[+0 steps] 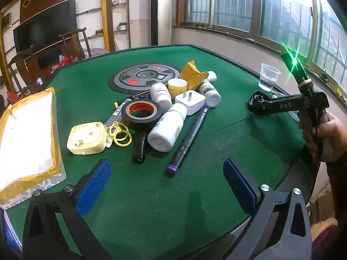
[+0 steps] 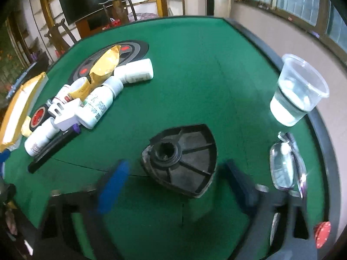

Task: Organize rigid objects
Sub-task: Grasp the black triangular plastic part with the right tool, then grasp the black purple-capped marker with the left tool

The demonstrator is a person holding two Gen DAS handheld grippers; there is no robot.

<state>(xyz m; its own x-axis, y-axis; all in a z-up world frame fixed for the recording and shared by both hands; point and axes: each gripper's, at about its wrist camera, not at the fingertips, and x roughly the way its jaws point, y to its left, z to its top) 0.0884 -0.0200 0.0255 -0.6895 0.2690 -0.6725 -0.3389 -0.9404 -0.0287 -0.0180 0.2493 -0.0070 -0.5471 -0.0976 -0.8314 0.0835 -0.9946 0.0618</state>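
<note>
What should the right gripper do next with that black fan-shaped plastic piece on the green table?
Probably finish closing on it. The right gripper straddles the black plastic piece, one blue pad on each side, and no pad clearly touches it yet. The water cup and glasses sit close on the right, so lifting straight up afterwards looks safest.

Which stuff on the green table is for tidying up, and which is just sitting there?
For the job:
black part between the right gripper jaws
tape roll
white bottles
plug
markers
yellow case

Just lying about:
cup of water
glasses
padded envelope
TV
chairs
</note>
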